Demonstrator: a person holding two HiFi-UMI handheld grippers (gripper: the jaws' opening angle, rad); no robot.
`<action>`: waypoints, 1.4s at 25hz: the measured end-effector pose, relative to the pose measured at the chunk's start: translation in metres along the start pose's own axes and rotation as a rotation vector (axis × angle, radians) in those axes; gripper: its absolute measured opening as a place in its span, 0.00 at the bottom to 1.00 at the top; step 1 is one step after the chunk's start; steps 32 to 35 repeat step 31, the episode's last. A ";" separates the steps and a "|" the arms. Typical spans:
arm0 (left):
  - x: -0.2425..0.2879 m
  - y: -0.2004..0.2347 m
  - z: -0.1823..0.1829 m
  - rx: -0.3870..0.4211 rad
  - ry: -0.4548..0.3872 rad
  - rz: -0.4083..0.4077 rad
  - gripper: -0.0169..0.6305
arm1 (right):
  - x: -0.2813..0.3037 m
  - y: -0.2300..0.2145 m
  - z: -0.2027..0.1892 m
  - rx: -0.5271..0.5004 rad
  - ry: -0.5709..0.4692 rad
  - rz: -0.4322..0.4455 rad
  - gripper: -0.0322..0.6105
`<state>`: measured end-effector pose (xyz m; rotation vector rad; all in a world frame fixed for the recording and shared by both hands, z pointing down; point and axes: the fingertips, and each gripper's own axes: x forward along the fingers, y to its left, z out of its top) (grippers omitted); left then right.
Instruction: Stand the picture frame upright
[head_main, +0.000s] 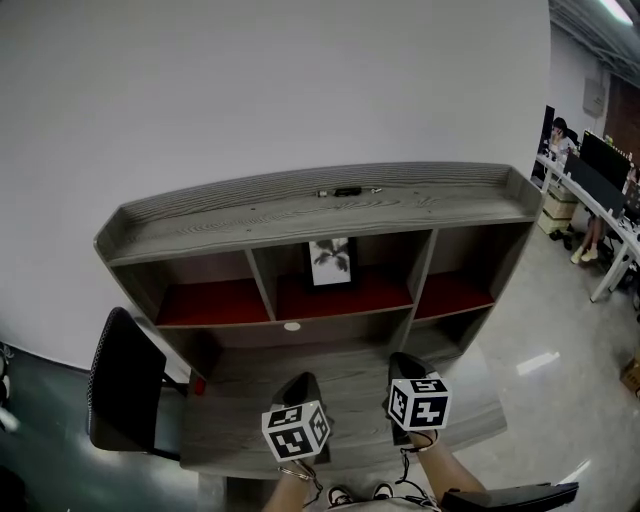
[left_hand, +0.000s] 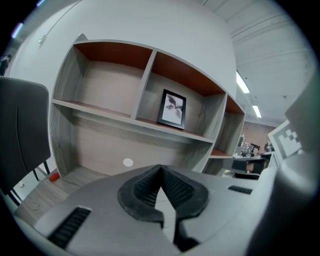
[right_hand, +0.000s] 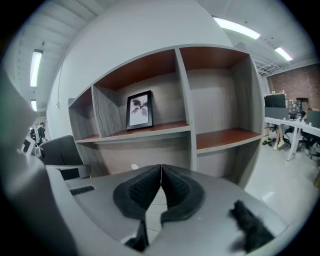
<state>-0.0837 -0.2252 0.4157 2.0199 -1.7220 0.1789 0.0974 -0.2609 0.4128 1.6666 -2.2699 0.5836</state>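
Note:
The picture frame (head_main: 331, 262) stands upright in the middle compartment of the desk hutch, leaning back against its rear wall; it has a black border and a plant print. The same picture frame (left_hand: 172, 109) shows in the left gripper view, and the picture frame (right_hand: 139, 110) in the right gripper view. Both grippers hover low over the desk's front, well short of the frame. My left gripper (head_main: 297, 385) is shut with nothing in it, its jaws meeting at the tips (left_hand: 160, 167). My right gripper (head_main: 403, 365) is shut and empty too, tips together (right_hand: 161, 166).
The grey wooden desk (head_main: 250, 385) carries a hutch with three red-floored compartments and a top shelf (head_main: 300, 210) holding a small dark object (head_main: 347, 191). A black chair (head_main: 125, 385) stands at the left. A small red item (head_main: 197, 385) lies at the desk's left edge. Office desks and people sit far right.

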 end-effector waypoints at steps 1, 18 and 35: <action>0.000 0.000 0.002 0.004 -0.005 0.004 0.05 | 0.000 0.000 0.001 -0.001 -0.001 0.003 0.10; 0.005 -0.009 0.010 0.027 -0.028 0.063 0.05 | 0.003 -0.005 0.010 -0.049 -0.010 0.083 0.10; 0.012 -0.016 0.008 0.032 -0.026 0.080 0.05 | 0.009 -0.014 0.012 -0.056 -0.011 0.096 0.10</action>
